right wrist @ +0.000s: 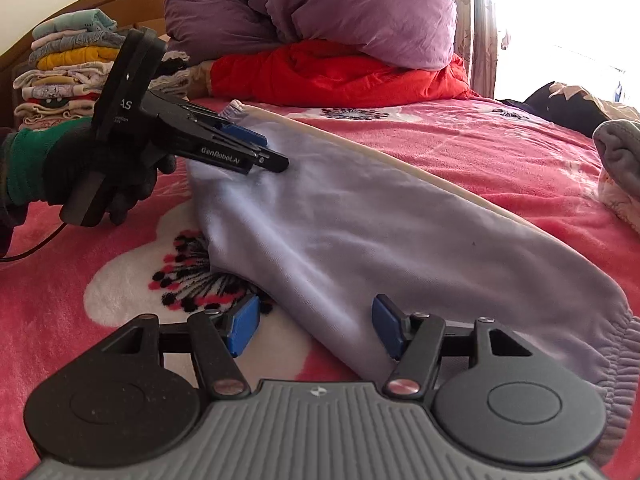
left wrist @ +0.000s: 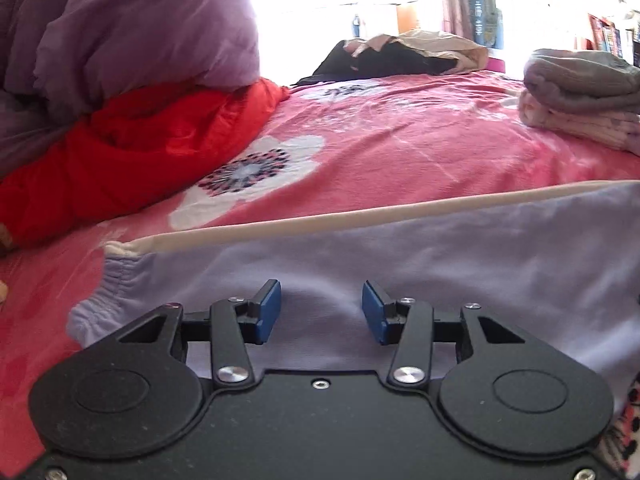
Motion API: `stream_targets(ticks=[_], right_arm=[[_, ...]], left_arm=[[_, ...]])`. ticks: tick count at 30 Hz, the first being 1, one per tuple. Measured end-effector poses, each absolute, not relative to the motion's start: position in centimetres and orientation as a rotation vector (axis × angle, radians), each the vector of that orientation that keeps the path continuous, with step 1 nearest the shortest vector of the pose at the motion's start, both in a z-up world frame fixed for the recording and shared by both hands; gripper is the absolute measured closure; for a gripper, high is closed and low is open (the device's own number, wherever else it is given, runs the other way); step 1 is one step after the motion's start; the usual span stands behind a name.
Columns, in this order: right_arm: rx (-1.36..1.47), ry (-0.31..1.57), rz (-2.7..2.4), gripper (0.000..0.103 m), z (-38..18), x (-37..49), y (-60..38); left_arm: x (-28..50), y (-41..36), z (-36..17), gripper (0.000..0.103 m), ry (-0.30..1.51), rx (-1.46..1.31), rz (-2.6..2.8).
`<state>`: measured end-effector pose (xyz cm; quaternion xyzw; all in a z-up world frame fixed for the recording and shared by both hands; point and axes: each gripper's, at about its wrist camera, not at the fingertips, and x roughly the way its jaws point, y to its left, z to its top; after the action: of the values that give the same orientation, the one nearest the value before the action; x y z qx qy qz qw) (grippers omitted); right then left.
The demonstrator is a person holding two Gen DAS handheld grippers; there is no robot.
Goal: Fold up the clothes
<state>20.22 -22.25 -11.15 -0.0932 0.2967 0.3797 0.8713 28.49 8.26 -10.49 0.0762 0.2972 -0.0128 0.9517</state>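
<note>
Lavender trousers (right wrist: 360,232) are lying folded lengthwise on pink flowered bed (right wrist: 500,148), long axis running between two grippers. Cuffed end is being approached by left gripper (right wrist: 256,152), held in gloved hand (right wrist: 100,184); jaws are parted, nothing pinched, cloth just beneath fingertips. Waistband end (right wrist: 624,364) is lying just beside right gripper (right wrist: 316,330); jaws are standing apart over near edge of fabric, pads not pressing. Each end is judged nearer its own hand.
</note>
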Motion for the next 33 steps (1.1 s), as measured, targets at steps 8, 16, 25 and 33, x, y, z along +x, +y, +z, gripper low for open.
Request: stream_targets(ticks=[8,16,25,33], right_arm=[[-0.193,0.628,0.799,0.041,-11.1,20.3,-22.3],[-0.131,0.586,0.800,0.041,-10.0,20.1,-23.3],[-0.051,0.547,0.703,0.040,-9.0,20.9,-25.5],[-0.026,0.556,0.616,0.040,-9.4,22.3,-27.0]], left_arm=[[29.9,16.1,-9.3,0.060,0.640,-0.024,0.166],[22.5,20.3,-8.0,0.057,0.561,-0.464,0.234],[20.5,23.9,-11.9,0.051,0.575,-0.945,0.174],[24.4,25.5,-13.6,0.051,0.525,-1.065,0.138]])
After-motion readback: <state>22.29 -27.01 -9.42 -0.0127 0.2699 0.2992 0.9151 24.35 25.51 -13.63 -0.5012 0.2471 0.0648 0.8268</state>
